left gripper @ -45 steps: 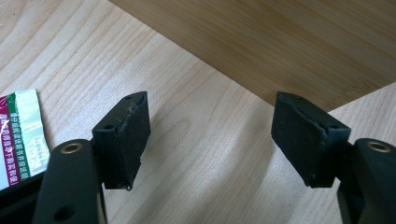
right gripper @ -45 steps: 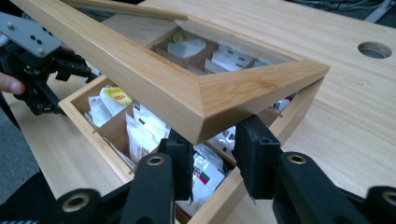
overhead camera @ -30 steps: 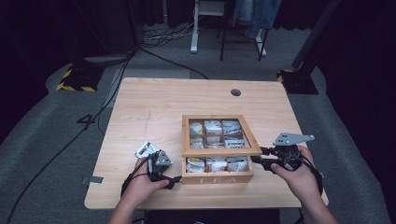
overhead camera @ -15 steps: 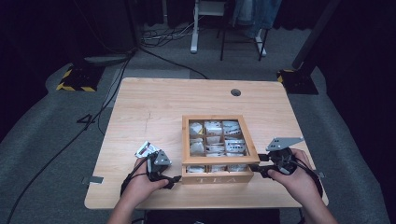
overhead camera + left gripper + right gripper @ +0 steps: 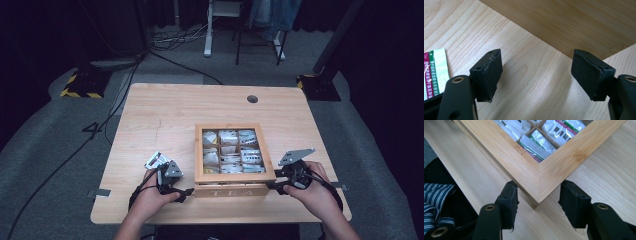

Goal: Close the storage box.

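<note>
Right gripper (image 5: 537, 205) sits with its jaws parted to either side of the near right corner of the wooden tea box (image 5: 234, 155), close to the wood but not visibly clamped on it. The box stands on the bench (image 5: 165, 115), right of centre near the front edge, with packets of tea showing in its compartments. I judge the step to be taking hold of the box at its near corners — to lift or shift it. Left gripper (image 5: 536, 75) is also open, low over the bench beside the box's near left corner, a loose tea packet (image 5: 434, 71) just to its left. Next, each gripper needs to close squarely on the wood. Both hands rest low at the near edge, forearms angled inward.
</note>
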The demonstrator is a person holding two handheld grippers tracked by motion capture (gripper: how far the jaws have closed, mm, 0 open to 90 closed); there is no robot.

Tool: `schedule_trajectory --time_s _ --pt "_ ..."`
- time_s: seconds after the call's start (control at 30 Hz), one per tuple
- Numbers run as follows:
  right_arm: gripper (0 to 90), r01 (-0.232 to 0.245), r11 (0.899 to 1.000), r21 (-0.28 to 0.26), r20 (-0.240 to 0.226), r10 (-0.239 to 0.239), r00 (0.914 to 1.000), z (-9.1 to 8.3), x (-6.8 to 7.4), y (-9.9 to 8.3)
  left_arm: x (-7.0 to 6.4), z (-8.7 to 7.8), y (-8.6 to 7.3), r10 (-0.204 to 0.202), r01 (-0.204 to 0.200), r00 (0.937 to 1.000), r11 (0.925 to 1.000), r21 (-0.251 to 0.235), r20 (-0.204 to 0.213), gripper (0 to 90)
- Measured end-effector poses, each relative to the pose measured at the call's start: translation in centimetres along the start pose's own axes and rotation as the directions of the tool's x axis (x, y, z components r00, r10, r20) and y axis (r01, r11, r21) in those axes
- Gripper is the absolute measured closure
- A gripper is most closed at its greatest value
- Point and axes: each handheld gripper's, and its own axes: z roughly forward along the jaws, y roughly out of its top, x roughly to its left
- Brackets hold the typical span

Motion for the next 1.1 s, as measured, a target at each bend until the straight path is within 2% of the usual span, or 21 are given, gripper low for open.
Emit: schedule_trajectory --time_s 0.5,0.7,0.83,0.93,1.1 --pt "48.5 0.018 0.998 0.068 -0.008 -0.017 0.9998 0.9 0.1 -0.1 0.0 0.0 -0.1 0.008 -0.008 1.0000 1.0000 -0.003 0.000 25.6" --pt "45.2 0.041 0.995 0.094 0.011 -0.043 0.9990 1.3 0.3 -0.1 0.1 0.0 -0.1 0.006 -0.006 1.0000 1.0000 -0.005 0.005 25.6" --pt "42.6 0.049 0.997 0.059 0.022 -0.050 0.9985 0.8 0.5 -0.1 0.1 0.0 -0.1 0.003 -0.003 1.0000 1.0000 -0.006 0.004 25.7" --pt "39.2 0.054 0.998 0.032 0.010 -0.055 0.9985 0.4 0.4 0.0 0.0 -0.1 -0.1 -0.002 0.002 1.0000 1.0000 0.007 -0.005 25.8" --pt "31.4 0.039 0.997 -0.060 0.005 -0.039 0.9992 0.2 -0.3 0.2 -0.2 -0.8 -0.1 -0.008 0.008 0.9999 0.9999 0.011 -0.015 28.7"
